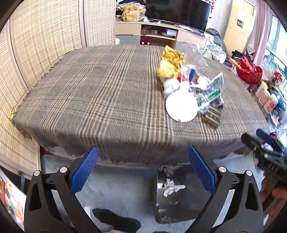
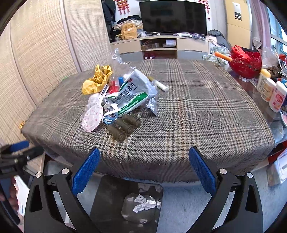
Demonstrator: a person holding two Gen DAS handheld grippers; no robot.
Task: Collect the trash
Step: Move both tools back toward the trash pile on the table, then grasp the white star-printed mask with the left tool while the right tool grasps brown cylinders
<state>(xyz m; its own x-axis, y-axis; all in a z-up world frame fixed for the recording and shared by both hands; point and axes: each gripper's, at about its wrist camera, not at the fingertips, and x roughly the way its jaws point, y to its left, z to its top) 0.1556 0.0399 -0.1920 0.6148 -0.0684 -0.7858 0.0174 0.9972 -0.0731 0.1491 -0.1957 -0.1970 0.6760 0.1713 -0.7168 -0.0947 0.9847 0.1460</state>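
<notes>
A pile of trash lies on the plaid-covered table (image 2: 197,114): crumpled gold foil (image 2: 97,78), a white and green packet (image 2: 131,95), a star-printed white wrapper (image 2: 92,117), three dark green tubes (image 2: 123,127) and a small white stick (image 2: 159,85). The same pile shows in the left wrist view, with the gold foil (image 1: 170,62) and a white disc (image 1: 181,107). A dark bin (image 2: 125,202) with crumpled paper inside stands on the floor under the table's near edge; it also shows in the left wrist view (image 1: 179,193). My left gripper (image 1: 143,170) and right gripper (image 2: 144,171) are both open and empty, in front of the table above the bin.
A red basket (image 2: 245,62) and several white bottles (image 2: 272,93) crowd the right side. Woven screens (image 1: 44,44) stand to the left. A TV (image 2: 172,16) on a low cabinet is behind the table. A foot in a dark sock (image 1: 116,220) rests on the carpet.
</notes>
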